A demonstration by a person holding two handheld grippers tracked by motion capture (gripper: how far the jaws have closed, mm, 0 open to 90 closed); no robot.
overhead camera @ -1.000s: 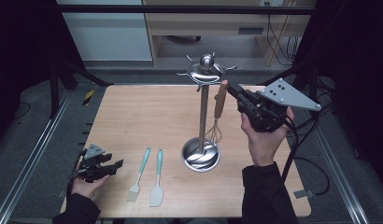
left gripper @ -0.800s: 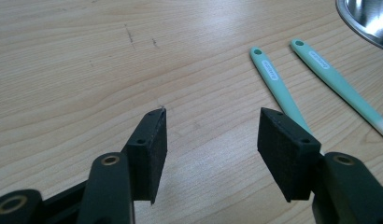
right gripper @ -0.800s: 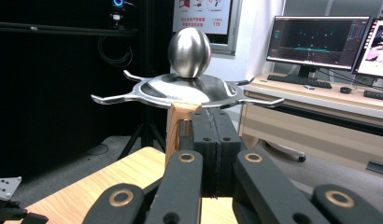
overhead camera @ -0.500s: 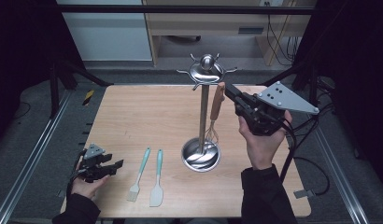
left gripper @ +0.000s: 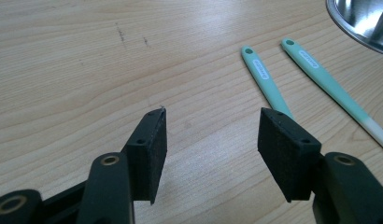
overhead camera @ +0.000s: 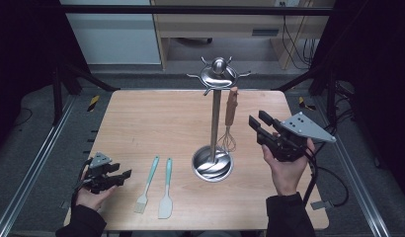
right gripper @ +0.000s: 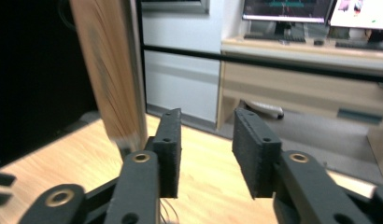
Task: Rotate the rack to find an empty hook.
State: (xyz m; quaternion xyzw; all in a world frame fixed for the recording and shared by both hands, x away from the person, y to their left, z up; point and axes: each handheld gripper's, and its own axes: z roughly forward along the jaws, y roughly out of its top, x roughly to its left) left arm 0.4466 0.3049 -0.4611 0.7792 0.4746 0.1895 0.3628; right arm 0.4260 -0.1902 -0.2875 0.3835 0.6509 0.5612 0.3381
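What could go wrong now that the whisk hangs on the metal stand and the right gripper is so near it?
1. The right gripper, whose jaws have just been opening with nothing between them, sits close to the whisk; a careless pull back might knock it off its hook.
2. A bump could also tip the tall stand.
3. The brush and spatula lie close together, so the left gripper may nudge one while taking the other.

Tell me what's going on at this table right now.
A person is hanging utensils on a steel rack. The whisk hangs from a hook, and the right gripper beside it has just been opening, with nothing between its jaws. The left gripper rests open near the table's front edge, beside a brush and spatula lying flat.
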